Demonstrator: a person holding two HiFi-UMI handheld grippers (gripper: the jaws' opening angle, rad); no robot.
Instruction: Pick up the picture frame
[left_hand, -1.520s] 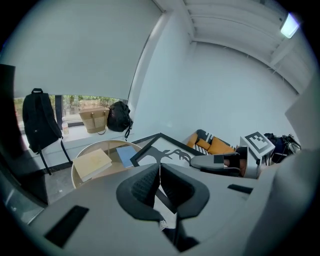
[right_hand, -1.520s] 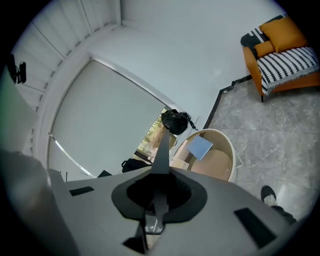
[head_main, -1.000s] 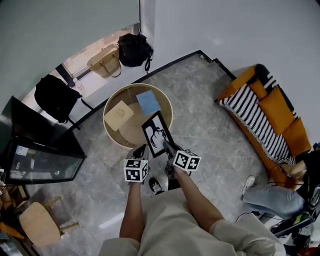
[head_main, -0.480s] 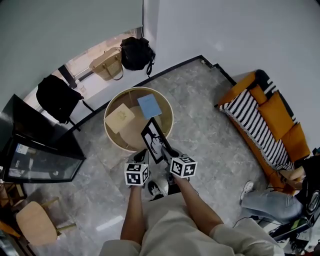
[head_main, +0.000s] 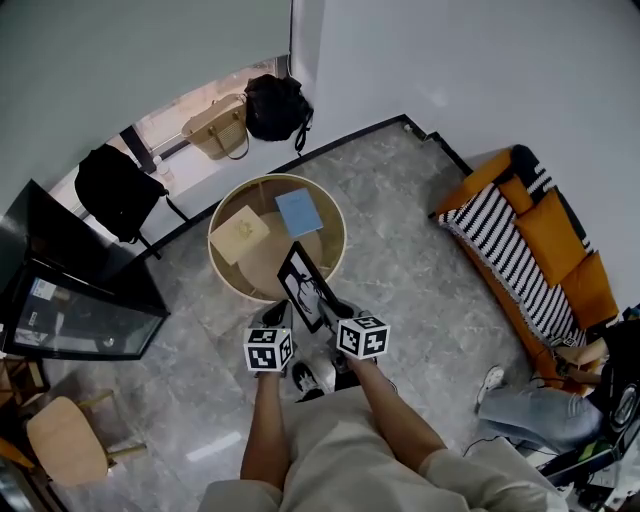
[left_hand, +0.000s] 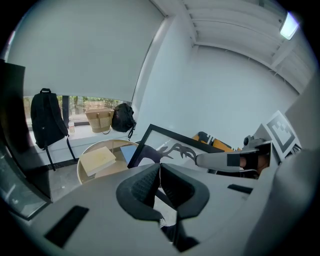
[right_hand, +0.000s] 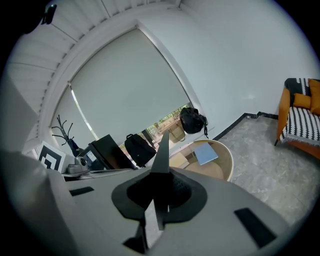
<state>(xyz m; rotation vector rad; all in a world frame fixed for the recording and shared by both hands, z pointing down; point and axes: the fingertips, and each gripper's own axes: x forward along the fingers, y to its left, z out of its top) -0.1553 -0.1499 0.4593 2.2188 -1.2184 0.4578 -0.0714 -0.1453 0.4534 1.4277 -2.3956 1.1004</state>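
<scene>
The picture frame (head_main: 303, 280), black-rimmed with a black figure on white, hangs tilted over the near edge of the round wooden table (head_main: 226, 272). My right gripper (head_main: 334, 306) is shut on its lower right edge. In the right gripper view the frame (right_hand: 163, 146) runs edge-on out from between the jaws of the right gripper (right_hand: 161, 189). My left gripper (head_main: 281, 313) hovers just left of the frame, apart from it. In the left gripper view the jaws of the left gripper (left_hand: 159, 172) stand together with nothing in them, and the frame (left_hand: 172, 148) shows beyond.
On the table lie a tan book (head_main: 240, 233) and a blue book (head_main: 300, 211). A black cabinet (head_main: 60, 290) stands left, with an orange sofa (head_main: 545, 240) and a seated person (head_main: 540, 405) at right. Bags (head_main: 275, 105) line the far wall. A wooden stool (head_main: 65, 440) is lower left.
The right gripper has drawn the frame a little nearer the person and rolled it. The left gripper has hardly moved.
</scene>
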